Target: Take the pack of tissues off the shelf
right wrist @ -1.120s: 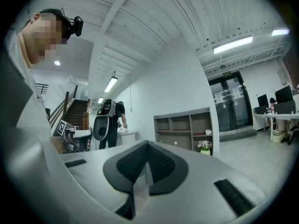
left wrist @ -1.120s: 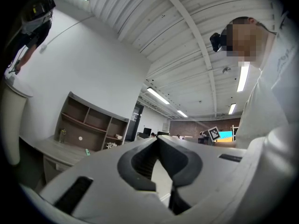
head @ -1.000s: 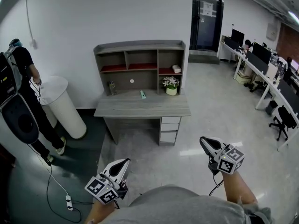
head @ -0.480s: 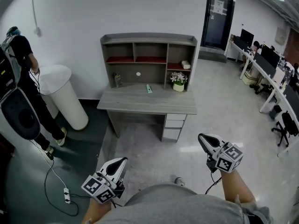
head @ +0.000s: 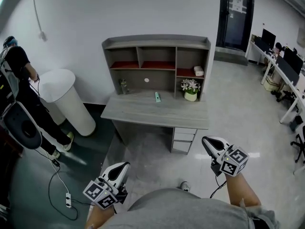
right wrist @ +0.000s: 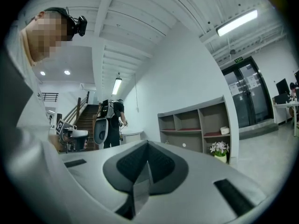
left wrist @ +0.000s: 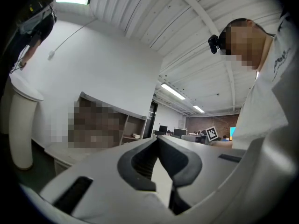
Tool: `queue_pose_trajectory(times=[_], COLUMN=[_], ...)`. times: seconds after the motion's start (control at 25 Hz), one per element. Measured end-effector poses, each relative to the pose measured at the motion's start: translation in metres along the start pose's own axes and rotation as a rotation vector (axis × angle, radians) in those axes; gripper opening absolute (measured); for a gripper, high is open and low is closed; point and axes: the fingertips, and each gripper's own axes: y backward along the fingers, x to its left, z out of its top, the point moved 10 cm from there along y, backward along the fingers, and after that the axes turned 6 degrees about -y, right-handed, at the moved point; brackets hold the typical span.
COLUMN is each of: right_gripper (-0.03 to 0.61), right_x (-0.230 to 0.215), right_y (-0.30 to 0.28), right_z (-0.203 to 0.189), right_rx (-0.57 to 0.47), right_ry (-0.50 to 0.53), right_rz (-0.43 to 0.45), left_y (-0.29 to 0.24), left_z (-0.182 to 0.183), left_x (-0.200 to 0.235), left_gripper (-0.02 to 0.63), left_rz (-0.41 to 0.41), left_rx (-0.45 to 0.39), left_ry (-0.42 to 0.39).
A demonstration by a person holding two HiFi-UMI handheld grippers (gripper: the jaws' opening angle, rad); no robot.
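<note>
Tissues (head: 198, 71) sit in the right-hand cubby of the shelf (head: 157, 41), just above the flowers (head: 190, 86), well away from both hands. Left gripper (head: 123, 167) and right gripper (head: 208, 143) are closed and empty. Best to get close first, then spread the right jaws before reaching in level.

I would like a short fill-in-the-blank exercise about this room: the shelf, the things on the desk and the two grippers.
1. In the head view, the pack of tissues lies in the ____ compartment of the shelf.
2. The pot of flowers stands on the desk, directly ____ the tissues.
3. The left gripper and the right gripper are empty, with their jaws ____.

Missing words: right; below; shut
</note>
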Motion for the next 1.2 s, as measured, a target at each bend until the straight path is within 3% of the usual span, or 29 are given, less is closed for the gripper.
queue_pose_trajectory(times=[0.28,0.52,0.92,1.2], right_gripper=[0.015,0.017,0.017,0.018], right_x=[-0.142,-0.223,-0.292,-0.317], right_y=[-0.014,-0.005,-0.012,-0.061], right_z=[0.041,0.064,0.060,0.062], right_rx=[0.005,0.003,0.027,0.050], right_ry=[0.003,0.015,-0.024,-0.002], right_rz=[0.038,0.025,-0.048,-0.119], left_y=[-0.156,-0.254,-0.343,-0.399], left_z=[0.003,0.005,-0.011,-0.027], left_x=[-0.004,-0.007,0.022,0.094], left_gripper=[0.028,0.028,0.028,0.028], left_rz=[-0.024,-0.069,-0.151,-0.235], left_rx=[-0.048,-0.036,0.010,0.026], left_ry=[0.029,0.022,0.067,0.114])
